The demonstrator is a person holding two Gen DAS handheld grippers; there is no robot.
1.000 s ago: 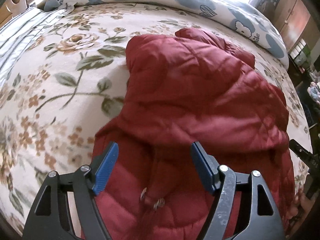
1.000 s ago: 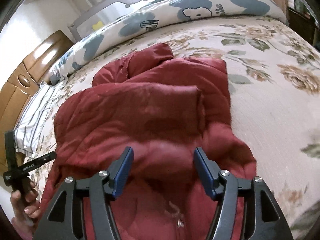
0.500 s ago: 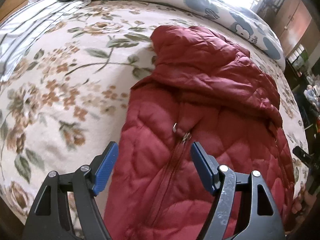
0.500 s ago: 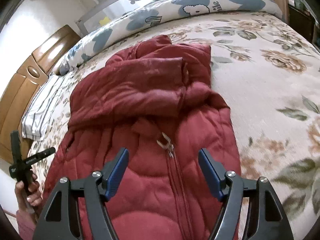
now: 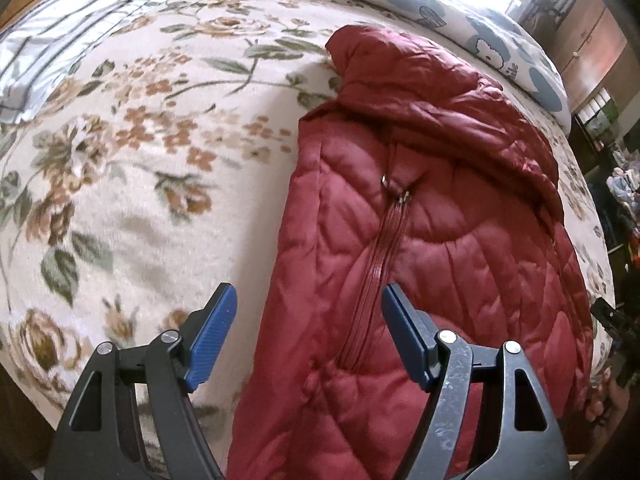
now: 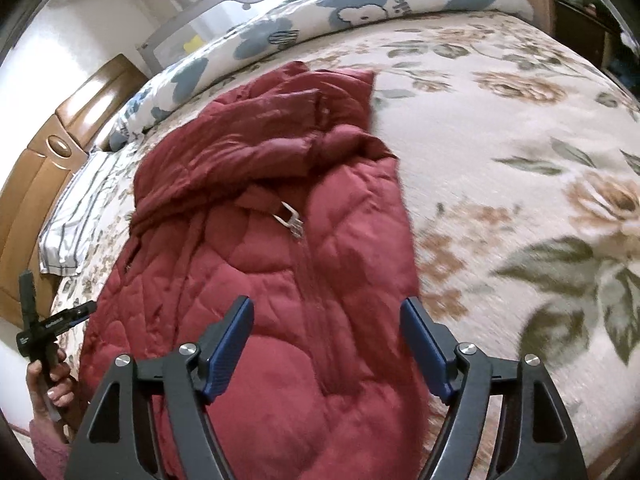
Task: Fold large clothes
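A dark red quilted jacket (image 5: 460, 240) lies zipped on the floral bed, sleeves folded across its upper part, zipper pull (image 5: 394, 188) near the collar. It also shows in the right wrist view (image 6: 260, 260). My left gripper (image 5: 308, 336) is open and empty, above the jacket's left edge near the hem. My right gripper (image 6: 326, 344) is open and empty, above the jacket's right lower part. Neither touches the cloth.
The floral bedspread (image 5: 140, 160) spreads to the left of the jacket and, in the right wrist view (image 6: 520, 180), to its right. A blue-patterned duvet (image 6: 340, 12) lies along the far side. A striped pillow (image 6: 76, 216) and wooden headboard (image 6: 48, 160) are at the left.
Both grippers have drawn back toward the near edge of the bed, away from the folded sleeves. More of the jacket's zipped front now shows. Both stay open.
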